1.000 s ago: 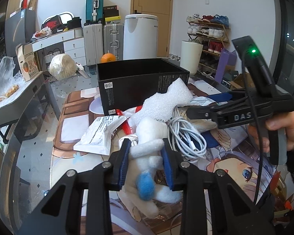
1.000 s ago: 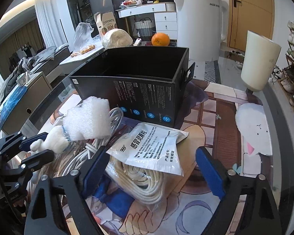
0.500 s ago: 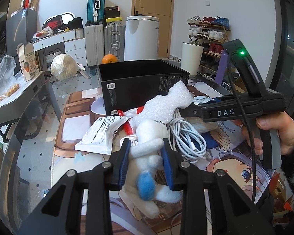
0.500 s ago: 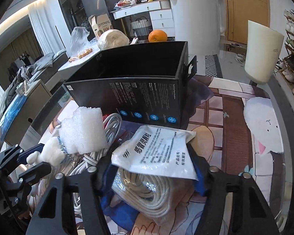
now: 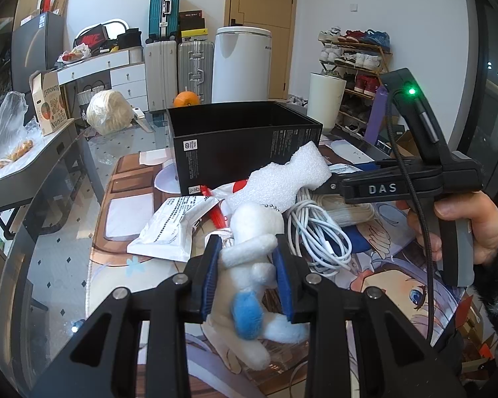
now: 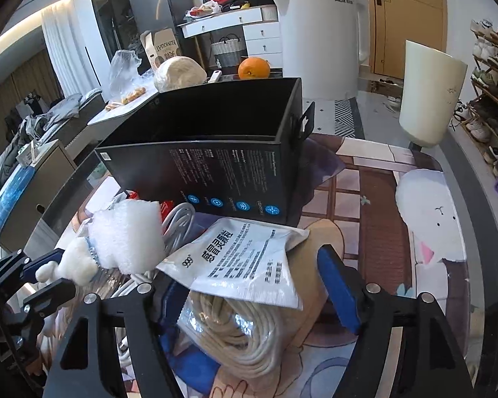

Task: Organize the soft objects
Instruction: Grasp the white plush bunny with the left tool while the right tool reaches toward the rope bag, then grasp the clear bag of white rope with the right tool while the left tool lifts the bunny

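Observation:
My left gripper (image 5: 247, 275) is shut on a white plush toy (image 5: 254, 265) with a blue patch and holds it over the mat. A white foam piece (image 5: 289, 179) lies just beyond it, against the open black box (image 5: 245, 146). My right gripper (image 6: 252, 292) is open, its blue pads on either side of a white sachet (image 6: 245, 262) lying on a bagged coil of cream rope (image 6: 245, 341). The plush (image 6: 78, 260), the foam (image 6: 129, 235) and the black box (image 6: 215, 172) also show in the right wrist view. The right gripper's body (image 5: 411, 185) shows in the left wrist view.
A coil of white cable (image 5: 318, 235), another white sachet (image 5: 172, 229) and a red item (image 5: 215, 215) lie on the printed mat (image 5: 391, 265). An orange (image 6: 254, 68) sits behind the box. A white bin (image 6: 428, 96) stands at the right.
The right gripper closed toward the sachet and rope bag, then opened wide again, and moved closer to the box. The left gripper still holds the plush in the same place.

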Demonstrator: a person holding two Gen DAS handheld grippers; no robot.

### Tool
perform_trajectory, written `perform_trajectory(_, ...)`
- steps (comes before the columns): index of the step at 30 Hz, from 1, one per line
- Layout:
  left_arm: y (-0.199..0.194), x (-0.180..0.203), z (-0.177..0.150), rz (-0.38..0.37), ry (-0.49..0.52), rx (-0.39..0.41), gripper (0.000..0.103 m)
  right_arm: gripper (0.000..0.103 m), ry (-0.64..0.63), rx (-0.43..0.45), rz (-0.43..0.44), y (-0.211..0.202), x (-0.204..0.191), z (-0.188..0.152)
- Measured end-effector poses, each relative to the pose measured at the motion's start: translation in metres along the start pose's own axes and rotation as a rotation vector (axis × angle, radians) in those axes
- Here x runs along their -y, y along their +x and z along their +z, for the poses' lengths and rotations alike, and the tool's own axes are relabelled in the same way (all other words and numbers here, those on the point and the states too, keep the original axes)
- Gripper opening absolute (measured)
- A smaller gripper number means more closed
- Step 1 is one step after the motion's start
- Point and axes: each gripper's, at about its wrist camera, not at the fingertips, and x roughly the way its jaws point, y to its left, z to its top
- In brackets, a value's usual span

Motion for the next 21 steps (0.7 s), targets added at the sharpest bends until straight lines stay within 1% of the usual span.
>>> perform_trajectory(4,0.0004,-0.0005,0.0001,0.000,0.000,0.000,0.029,0.074,-0.003,-0.014,-0.005,0.0065,-0.0025,0.0044)
perform_trajectory(6,0.0005,-0.0005,0.0002,-0.001,-0.001,0.000,0.029,0.066,0.006,-0.019,-0.002,0.0097,-0.0018,0.0069)
perform_trajectory(7,0.0004,-0.0005,0.0001,0.000,-0.001,0.001,0.029,0.058,0.008,-0.019,0.000,0.0100,-0.0013,0.0078)
perform_trajectory(8,0.0005,-0.0004,0.0003,-0.001,0.000,0.000,0.029,0.054,0.008,-0.014,0.000,0.0098,-0.0015,0.0087)
perform_trajectory(10,0.0006,-0.0003,0.0003,0.000,0.001,0.000,0.029,0.052,-0.001,-0.005,0.001,0.0088,-0.0031,0.0096)
perform_trajectory(15,0.0008,-0.0008,0.0002,-0.001,0.000,0.001,0.029,0.052,0.003,0.022,-0.004,0.0041,-0.0037,0.0094)
perform_trajectory(18,0.0004,-0.0015,0.0001,-0.001,-0.004,0.002,0.029,0.053,-0.006,0.017,0.005,0.0028,-0.0064,0.0088)
perform_trajectory(19,-0.0004,-0.0013,-0.0003,-0.001,-0.004,0.003,0.029,0.054,-0.009,0.011,0.003,0.0027,-0.0067,0.0090)
perform_trajectory(21,-0.0011,-0.0015,-0.0006,0.001,-0.005,0.006,0.029,0.062,-0.021,-0.006,0.017,0.0003,-0.0083,0.0074)
